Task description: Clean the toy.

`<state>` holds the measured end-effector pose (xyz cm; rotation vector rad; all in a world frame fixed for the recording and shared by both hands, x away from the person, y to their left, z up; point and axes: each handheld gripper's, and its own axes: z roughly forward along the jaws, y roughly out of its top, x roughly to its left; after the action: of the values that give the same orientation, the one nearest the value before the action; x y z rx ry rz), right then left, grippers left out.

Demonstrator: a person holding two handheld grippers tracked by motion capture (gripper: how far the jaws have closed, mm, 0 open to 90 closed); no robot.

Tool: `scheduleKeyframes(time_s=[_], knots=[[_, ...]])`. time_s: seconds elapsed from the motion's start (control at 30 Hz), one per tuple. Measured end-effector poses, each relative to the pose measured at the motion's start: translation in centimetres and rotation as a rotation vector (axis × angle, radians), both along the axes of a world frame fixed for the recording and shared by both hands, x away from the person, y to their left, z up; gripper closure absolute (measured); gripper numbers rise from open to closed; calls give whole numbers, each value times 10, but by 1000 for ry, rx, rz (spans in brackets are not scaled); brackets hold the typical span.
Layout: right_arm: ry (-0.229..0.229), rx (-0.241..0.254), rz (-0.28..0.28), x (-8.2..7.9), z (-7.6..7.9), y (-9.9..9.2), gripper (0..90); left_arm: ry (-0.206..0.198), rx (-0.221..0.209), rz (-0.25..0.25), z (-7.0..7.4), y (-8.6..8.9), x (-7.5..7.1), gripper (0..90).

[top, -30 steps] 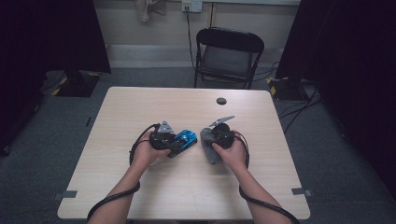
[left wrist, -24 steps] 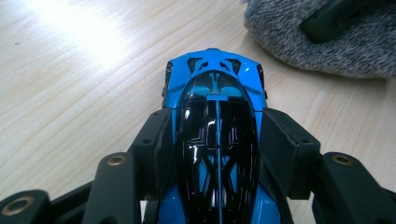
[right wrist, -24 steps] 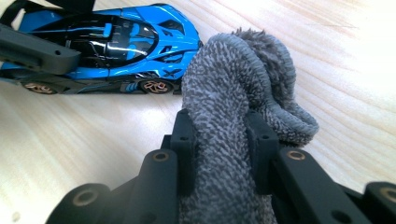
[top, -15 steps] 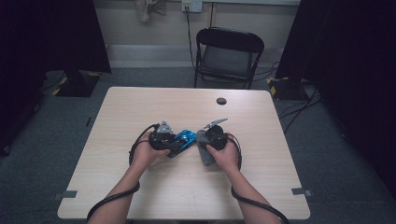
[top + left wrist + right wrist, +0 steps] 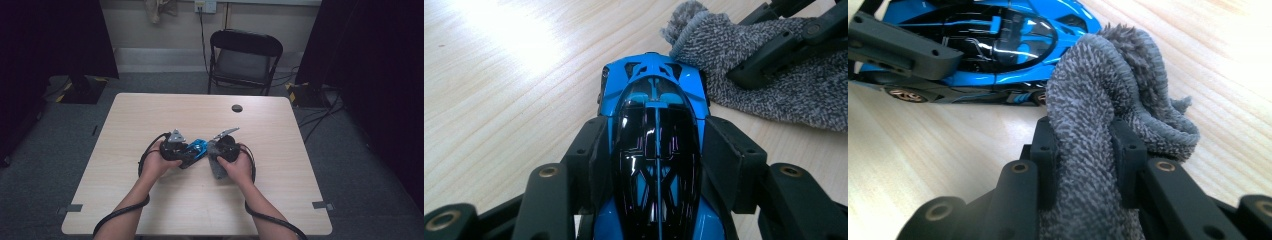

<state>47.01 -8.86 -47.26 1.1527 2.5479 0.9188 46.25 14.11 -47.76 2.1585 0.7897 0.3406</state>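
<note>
A blue and black toy car [image 5: 196, 148] [image 5: 656, 150] rests at the middle of the wooden table [image 5: 150, 115]. My left gripper [image 5: 191, 151] [image 5: 655, 150] is shut on the car's sides, its pads against the bodywork. A grey fuzzy cloth [image 5: 215, 161] [image 5: 1098, 130] is pinched in my right gripper [image 5: 212, 156] [image 5: 1087, 145], bunched up between the two pads. The cloth's folded end lies against the car's front corner [image 5: 1073, 22]. In the left gripper view the cloth [image 5: 774, 75] and the right gripper's jaws lie just beyond the car's nose.
A small black round disc [image 5: 237, 108] sits on the table's far side. A black folding chair [image 5: 245, 57] stands behind the table. Cables trail from both grippers [image 5: 145, 155] toward the near edge.
My right gripper with the cloth has moved left and a little down, closing the gap to the car. The left gripper and the car have stayed put.
</note>
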Motion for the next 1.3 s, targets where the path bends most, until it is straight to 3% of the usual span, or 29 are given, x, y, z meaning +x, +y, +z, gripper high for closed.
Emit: scheduleKeyframes(time_s=[0.9, 1.3], knots=[[10, 41, 88, -22, 0, 15, 698, 4, 9, 8, 1, -2, 0, 452], [9, 35, 123, -29, 0, 26, 698, -4, 5, 9, 0, -1, 0, 452]])
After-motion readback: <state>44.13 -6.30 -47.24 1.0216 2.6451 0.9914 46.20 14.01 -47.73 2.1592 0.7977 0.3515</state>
